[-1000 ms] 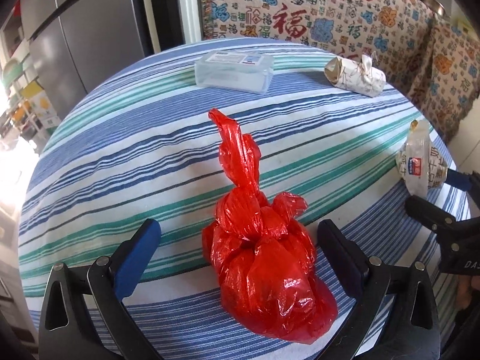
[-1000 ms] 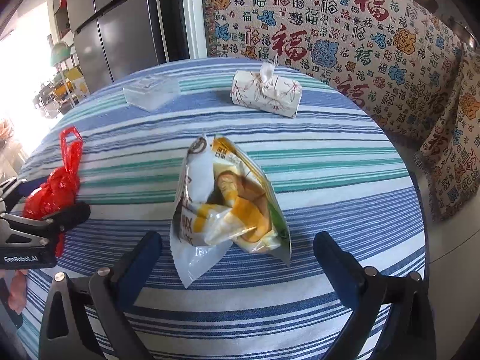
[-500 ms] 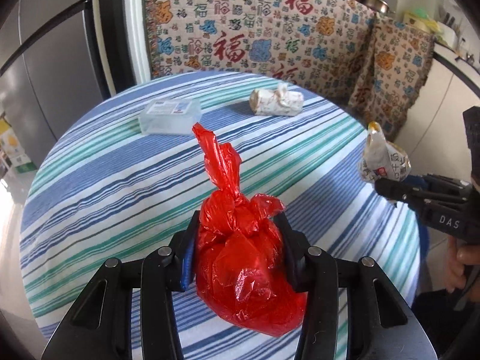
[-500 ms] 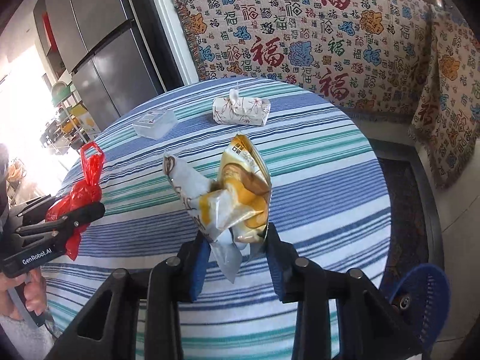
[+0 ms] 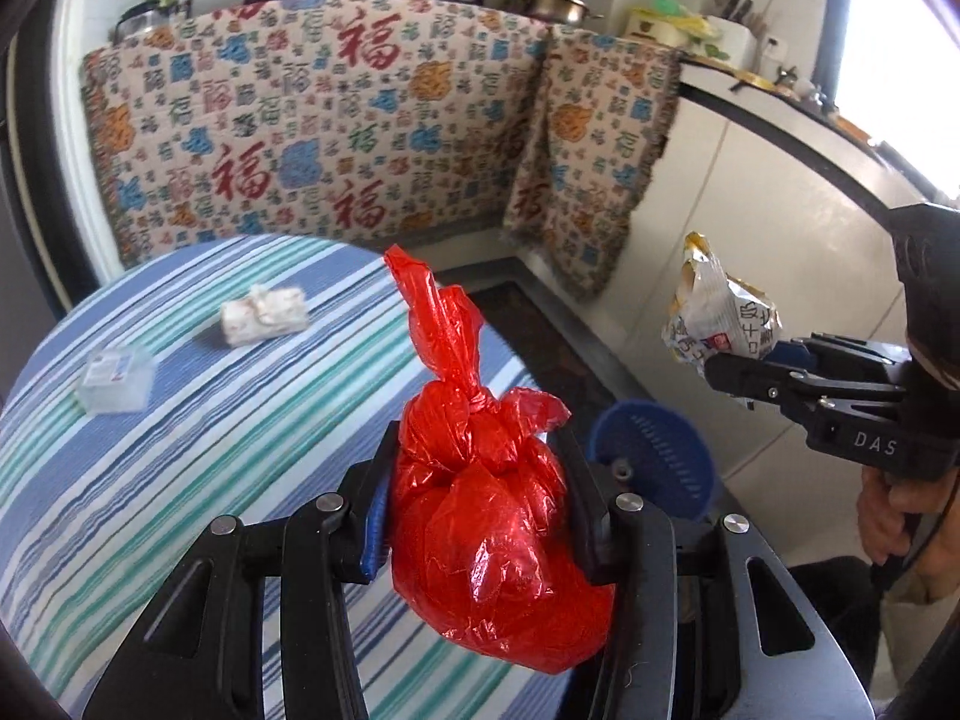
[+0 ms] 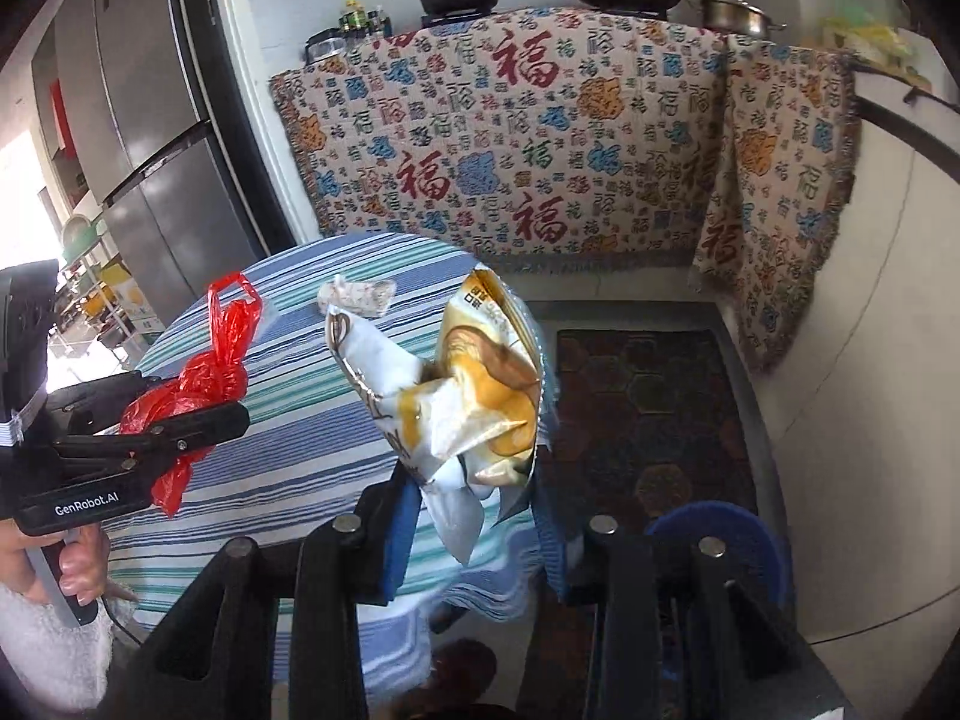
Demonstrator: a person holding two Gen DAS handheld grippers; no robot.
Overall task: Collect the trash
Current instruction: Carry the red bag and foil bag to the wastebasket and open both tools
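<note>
Above striped table (image 5: 180, 450), left gripper (image 5: 474, 504) clamps red bag (image 5: 486, 534); right gripper (image 6: 474, 516) pinches snack wrapper (image 6: 456, 396).

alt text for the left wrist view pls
The left hand-held gripper is shut on a knotted red plastic bag above the striped table's edge. To the right, the right hand-held gripper holds a crumpled snack wrapper above a blue basket.
</note>
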